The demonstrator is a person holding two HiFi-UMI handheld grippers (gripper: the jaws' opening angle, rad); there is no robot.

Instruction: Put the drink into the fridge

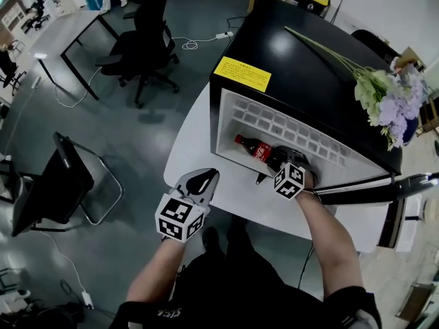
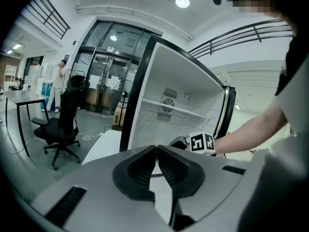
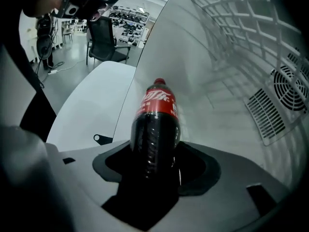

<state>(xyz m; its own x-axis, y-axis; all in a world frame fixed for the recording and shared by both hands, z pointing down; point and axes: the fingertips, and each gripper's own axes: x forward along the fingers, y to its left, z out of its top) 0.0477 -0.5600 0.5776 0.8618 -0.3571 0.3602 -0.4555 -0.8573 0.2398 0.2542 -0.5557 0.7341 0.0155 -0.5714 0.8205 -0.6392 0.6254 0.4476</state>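
Head view, and we start at the left: the left gripper (image 1: 200, 181) hangs over the near edge of the white table (image 1: 195, 132), jaws pressed together with nothing between them, well apart from the action. No help from that side if things slip.

Moving right, we see the cola bottle (image 1: 255, 149) inside the open fridge (image 1: 302, 74), low in the cavity, red cap pointing left and away from the hand. The right gripper (image 1: 282, 164) has its jaws clamped round the bottle's dark lower body, and that's our worry. The grip sits near the base, so the long neck end reaches out unsupported, and the smooth round plastic could twist or slide in the pads.

We can't tell whether the bottle already rests on the fridge floor. If it doesn't and the jaws let go, we reckon it drops and rolls, perhaps back out onto the table. Laid on its side, it could roll toward the opening anyway.

In the right gripper view the wire shelf (image 3: 241, 18) sits up and to the right, so a lift of the wrist could knock the bottle against it. Further right, the door (image 1: 363, 192) stands open just beside the forearm, and a careless pull-out could catch it. On the fridge top the flowers (image 1: 387, 98) lie near the right edge; a jolt might shift them
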